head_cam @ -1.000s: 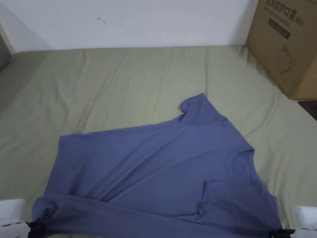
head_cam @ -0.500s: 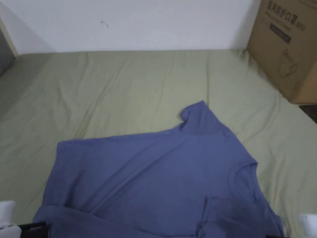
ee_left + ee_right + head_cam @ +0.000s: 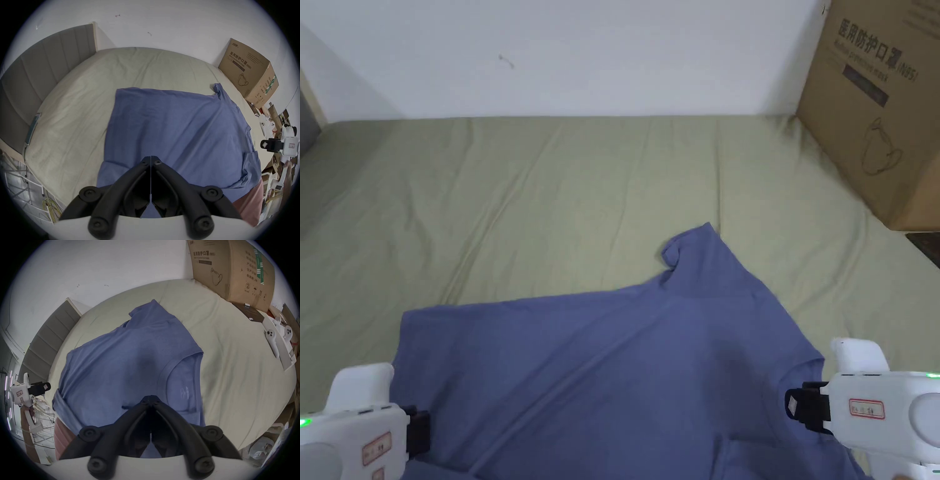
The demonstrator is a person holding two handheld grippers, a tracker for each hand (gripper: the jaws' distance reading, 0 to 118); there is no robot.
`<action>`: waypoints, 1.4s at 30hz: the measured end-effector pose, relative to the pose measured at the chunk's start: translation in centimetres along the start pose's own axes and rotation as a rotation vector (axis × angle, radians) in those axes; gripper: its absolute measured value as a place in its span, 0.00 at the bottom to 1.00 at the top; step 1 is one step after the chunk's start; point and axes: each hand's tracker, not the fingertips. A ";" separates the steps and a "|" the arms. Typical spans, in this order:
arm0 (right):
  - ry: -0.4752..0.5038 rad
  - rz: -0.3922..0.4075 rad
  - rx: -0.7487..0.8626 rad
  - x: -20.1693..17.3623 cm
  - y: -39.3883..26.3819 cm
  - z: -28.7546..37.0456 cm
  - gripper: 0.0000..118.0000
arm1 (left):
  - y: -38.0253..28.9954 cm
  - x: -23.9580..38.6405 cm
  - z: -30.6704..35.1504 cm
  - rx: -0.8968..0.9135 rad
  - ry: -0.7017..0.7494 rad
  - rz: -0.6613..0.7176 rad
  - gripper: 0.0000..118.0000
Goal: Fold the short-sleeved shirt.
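A: Head view: the blue short-sleeved shirt (image 3: 612, 369) lies spread on the bed (image 3: 550, 187), hem toward the left, collar toward the right; one sleeve (image 3: 694, 250) points to the far wall; the near edge is doubled over onto the body.

B: And the left gripper (image 3: 151, 157)?

A: Left gripper view: its fingers are pressed together with nothing between them, above the shirt's near hem end.

B: The right gripper (image 3: 151, 396)?

A: Right gripper view: fingers likewise closed and empty, above the cloth just beside the collar (image 3: 183, 386); a cardboard box (image 3: 881, 106) stands on the bed's far right corner, well apart from the shirt.
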 end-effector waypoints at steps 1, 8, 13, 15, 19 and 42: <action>0.000 -0.003 0.002 0.3 0.8 -0.4 0.00 | 0.3 0.1 -0.4 -0.003 0.002 -0.005 0.00; -0.062 0.030 -0.006 1.8 13.0 -7.3 0.46 | 4.4 -0.3 -4.1 -0.012 0.019 -0.013 0.00; -0.127 0.018 -0.076 3.4 20.8 -14.9 0.90 | 5.6 -0.8 -6.4 -0.047 0.029 -0.015 0.00; -0.143 0.049 -0.096 3.7 22.5 -17.3 0.90 | 5.7 -1.1 -7.1 -0.065 0.045 -0.019 0.00; -0.170 0.092 -0.206 4.2 22.9 -20.5 0.87 | 5.7 -2.0 -8.0 -0.089 0.069 -0.011 0.00; -0.104 0.089 -0.171 2.9 22.3 -17.9 0.02 | 16.5 -7.8 -20.1 -0.192 0.075 0.131 0.80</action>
